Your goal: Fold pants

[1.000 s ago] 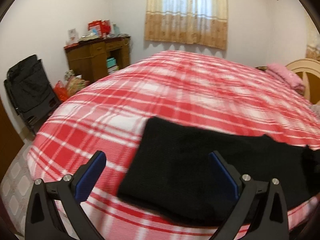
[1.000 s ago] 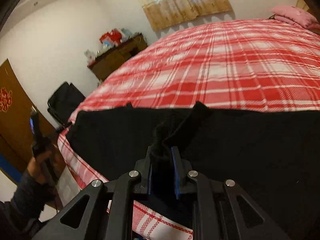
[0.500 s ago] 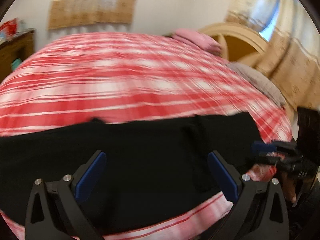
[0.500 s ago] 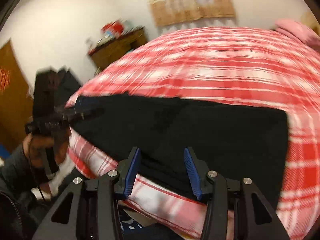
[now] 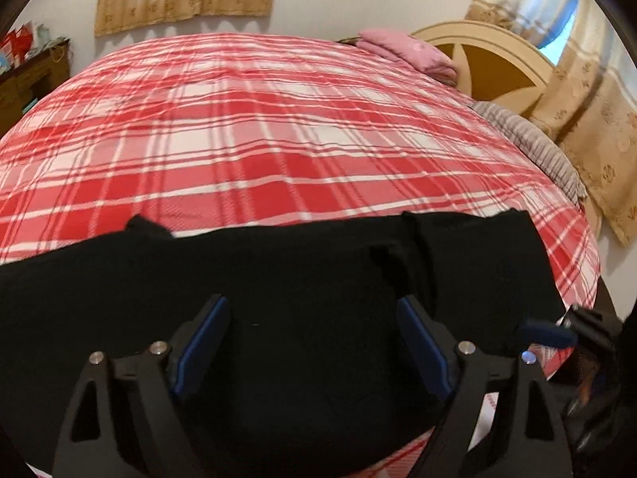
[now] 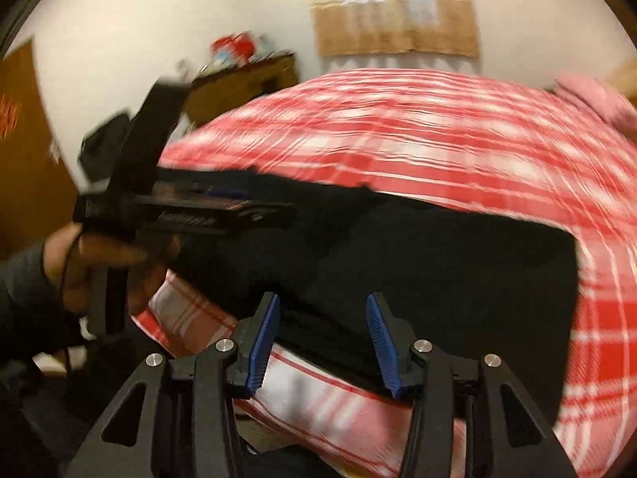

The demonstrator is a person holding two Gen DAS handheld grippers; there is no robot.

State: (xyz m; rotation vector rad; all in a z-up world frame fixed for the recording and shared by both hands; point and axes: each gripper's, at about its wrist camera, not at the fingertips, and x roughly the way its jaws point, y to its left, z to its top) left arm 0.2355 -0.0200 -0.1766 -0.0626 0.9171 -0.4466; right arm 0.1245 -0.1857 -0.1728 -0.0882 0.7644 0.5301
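Bed (image 5: 278, 127): red plaid cover, unchanged. Pants (image 5: 278, 286): black, lying flat in a long band along the near edge of the bed; a second ago one fold was pinched up, now it is down. Right gripper (image 6: 322, 338): was clamped on that cloth, now fingers apart and empty at the near hem. Left gripper (image 5: 314, 342): fingers spread wide over the pants, holding nothing. Judgement: one fold laid; next grasp pending.

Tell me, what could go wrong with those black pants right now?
The pants lie along the bed's near edge, so a careless tug might drag them off. Both the left gripper and right gripper are open, holding nothing. The thick fold may bunch if grabbed unevenly.
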